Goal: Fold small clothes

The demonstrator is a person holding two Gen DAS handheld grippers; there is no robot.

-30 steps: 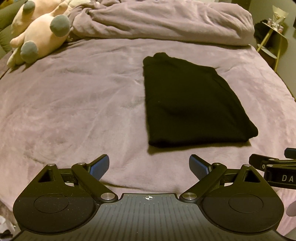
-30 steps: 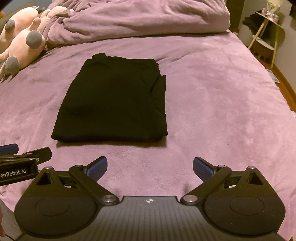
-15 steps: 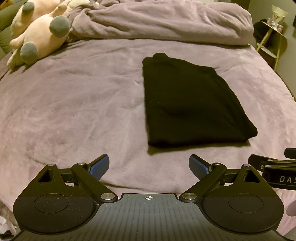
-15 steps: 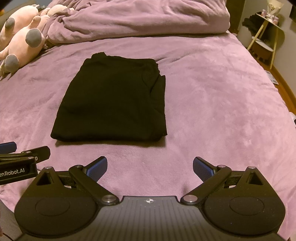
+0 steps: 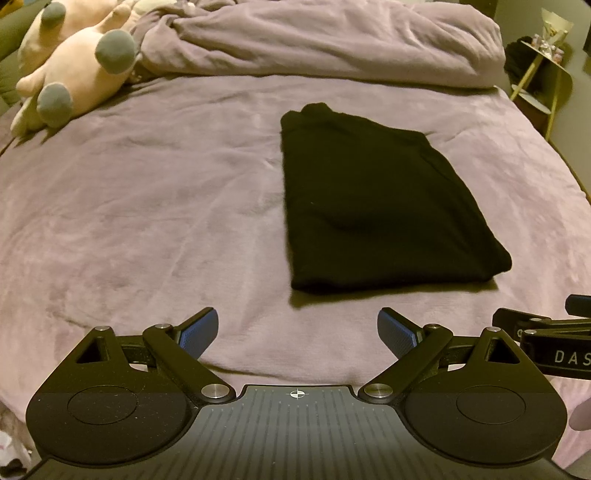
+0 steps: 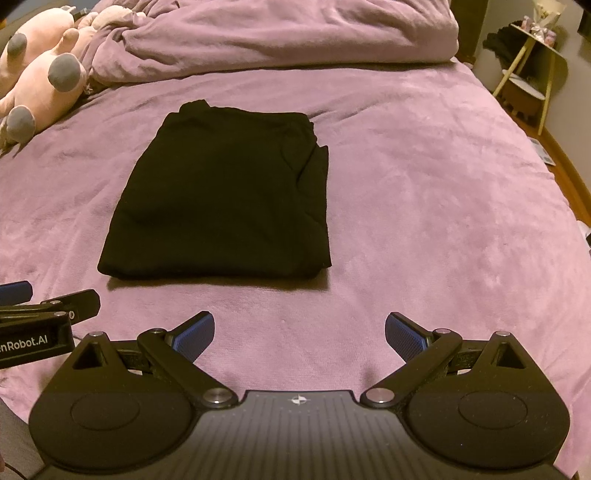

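Observation:
A black garment [image 5: 376,199] [image 6: 229,199] lies folded into a neat rectangle in the middle of the purple bed cover [image 5: 147,206] [image 6: 436,206]. My left gripper [image 5: 297,332] hovers near the bed's front edge, short of the garment's near left corner, open and holding nothing. My right gripper [image 6: 299,334] is also open and empty, just short of the garment's near right corner. Each gripper shows at the edge of the other's view: the right one [image 5: 546,332], the left one [image 6: 40,314].
A bunched purple duvet [image 5: 332,40] [image 6: 277,33] runs along the bed's far end. Pink plush toys [image 5: 74,74] [image 6: 40,81] lie at the far left. A small yellow-legged side table [image 5: 543,74] [image 6: 528,70] stands beyond the bed's right edge.
Both views have drifted very slightly; the garment and the grippers' openings are unchanged.

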